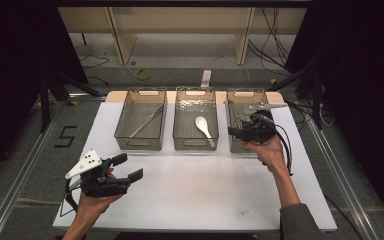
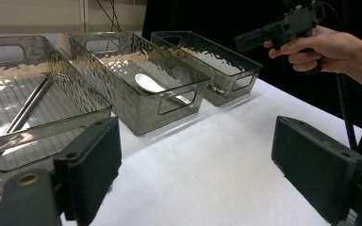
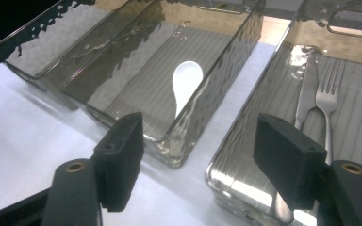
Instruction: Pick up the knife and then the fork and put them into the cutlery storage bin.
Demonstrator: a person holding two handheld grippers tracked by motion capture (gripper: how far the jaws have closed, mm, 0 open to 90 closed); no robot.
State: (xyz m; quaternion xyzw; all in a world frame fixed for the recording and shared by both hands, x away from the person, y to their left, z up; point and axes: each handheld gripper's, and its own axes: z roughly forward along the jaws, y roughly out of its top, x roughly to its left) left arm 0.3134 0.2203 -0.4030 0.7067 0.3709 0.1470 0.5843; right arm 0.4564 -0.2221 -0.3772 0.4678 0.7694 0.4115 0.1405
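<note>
In the high view, the right claw (image 1: 236, 133) is hanging over the near end of the right bin (image 1: 237, 96) at the centre right of the frame, jaws spread and holding nothing. The left claw (image 1: 127, 167) is resting at the lower left over the bare table (image 1: 200, 190), likewise released and empty. Three smoky clear bins are standing in a row across the middle: the left bin (image 1: 122, 120) is holding chopsticks (image 1: 146, 122), the middle bin (image 1: 179, 127) a white spoon (image 1: 203, 128).

In the left gripper view, the two black jaws are rising wide apart from the bottom corners with only white table between them. The right claw (image 2: 247, 41) is showing at the upper right, gripped in a hand (image 2: 318, 47) above the farthest bin.

In the right gripper view, the jaws are standing open at the bottom of the frame. A fork (image 3: 329, 101) and a knife (image 3: 305, 99) are lying side by side in the right bin at the right of the frame, just beyond the right-hand jaw; the spoon is sitting at the centre in the neighbouring bin.

Likely risks from here: the bin wall is standing directly below the jaws, so a low sweep could catch the rim and shove the light bin into its neighbour. The trailing cable could also drag over the bin's edge. Fork and knife are lying almost touching, so a further reach for one could disturb the other.
</note>
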